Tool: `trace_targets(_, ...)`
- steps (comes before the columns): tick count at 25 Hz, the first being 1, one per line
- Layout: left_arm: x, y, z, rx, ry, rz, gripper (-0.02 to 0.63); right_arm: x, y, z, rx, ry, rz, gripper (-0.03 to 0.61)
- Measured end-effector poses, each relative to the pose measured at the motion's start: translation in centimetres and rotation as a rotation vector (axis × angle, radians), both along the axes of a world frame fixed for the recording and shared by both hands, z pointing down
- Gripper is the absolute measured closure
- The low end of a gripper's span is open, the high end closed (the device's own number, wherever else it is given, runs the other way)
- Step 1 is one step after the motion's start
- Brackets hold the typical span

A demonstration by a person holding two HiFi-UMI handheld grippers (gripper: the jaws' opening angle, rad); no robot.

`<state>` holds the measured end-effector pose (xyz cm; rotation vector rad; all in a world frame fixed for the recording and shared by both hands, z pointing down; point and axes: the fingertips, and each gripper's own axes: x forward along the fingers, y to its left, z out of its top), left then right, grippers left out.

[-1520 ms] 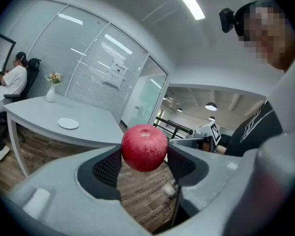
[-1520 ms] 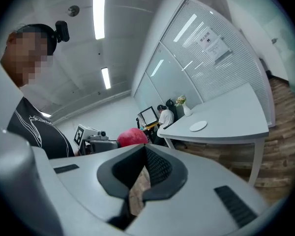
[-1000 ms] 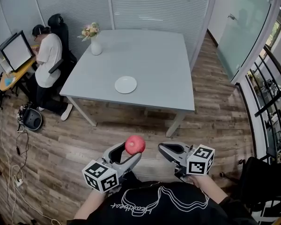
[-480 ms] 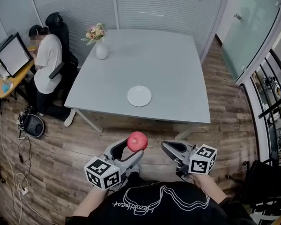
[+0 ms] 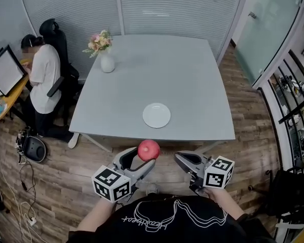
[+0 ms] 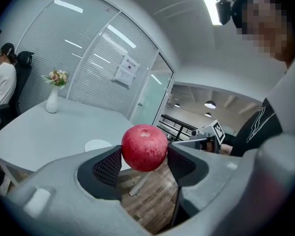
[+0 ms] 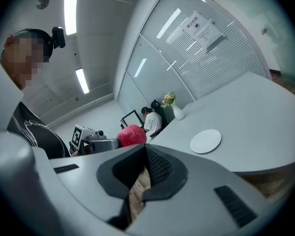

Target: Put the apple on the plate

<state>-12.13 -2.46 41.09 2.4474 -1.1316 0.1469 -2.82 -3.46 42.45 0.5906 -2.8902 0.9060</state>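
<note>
At lower centre the left gripper [image 5: 138, 162] clamps the apple [image 5: 148, 150]; the right gripper [image 5: 181, 159] is closed; the plate [image 5: 156, 115] lies on the surface [image 5: 157, 75].

The left gripper [image 6: 144, 157] is pinching a red apple [image 6: 144, 145] between both jaws.
Left of the apple, a white plate [image 6: 97, 144] is lying on the tabletop [image 6: 44, 132]; farther left, a flower vase [image 6: 52, 101] is standing.
</note>
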Motion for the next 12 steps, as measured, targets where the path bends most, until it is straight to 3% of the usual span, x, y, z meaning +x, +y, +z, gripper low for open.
trace_targets(12, -0.2, -5.4, 2.4, 0.019, -0.103, 0.114, 0.318, 0.7, -2.8, 0.8, -0.012, -0.039, 0.148, 0.569)
